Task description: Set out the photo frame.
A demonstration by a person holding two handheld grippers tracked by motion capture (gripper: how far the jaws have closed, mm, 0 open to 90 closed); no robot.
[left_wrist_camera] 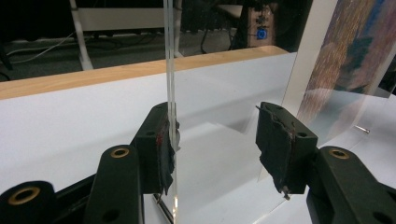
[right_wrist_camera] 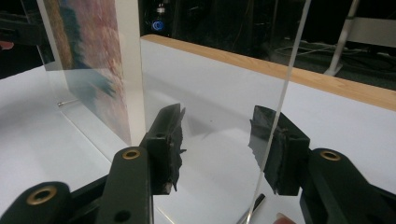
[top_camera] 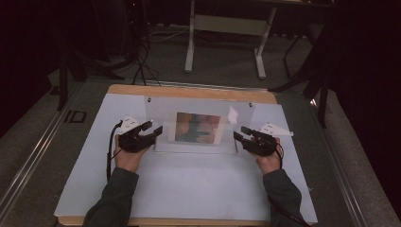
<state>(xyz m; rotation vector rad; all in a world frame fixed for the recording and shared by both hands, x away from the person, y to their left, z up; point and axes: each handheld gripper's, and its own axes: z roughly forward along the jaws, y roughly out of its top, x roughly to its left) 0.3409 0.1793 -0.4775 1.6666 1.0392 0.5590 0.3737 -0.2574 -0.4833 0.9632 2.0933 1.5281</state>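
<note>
White tabletop [top_camera: 189, 184] carries a clear acrylic picture frame [top_camera: 198, 127]; left gripper [top_camera: 152, 132] and right gripper [top_camera: 240, 136] straddle its side edges, jaws spread, ungrasped.

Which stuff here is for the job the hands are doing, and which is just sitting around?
For the job:
- clear picture frame, standing upright on the table
- colourful picture inside it
- left tool, open at the frame's left edge
- right tool, open at its right edge

Just around:
- white table cover
- white desk legs behind
- black cables on the floor
</note>
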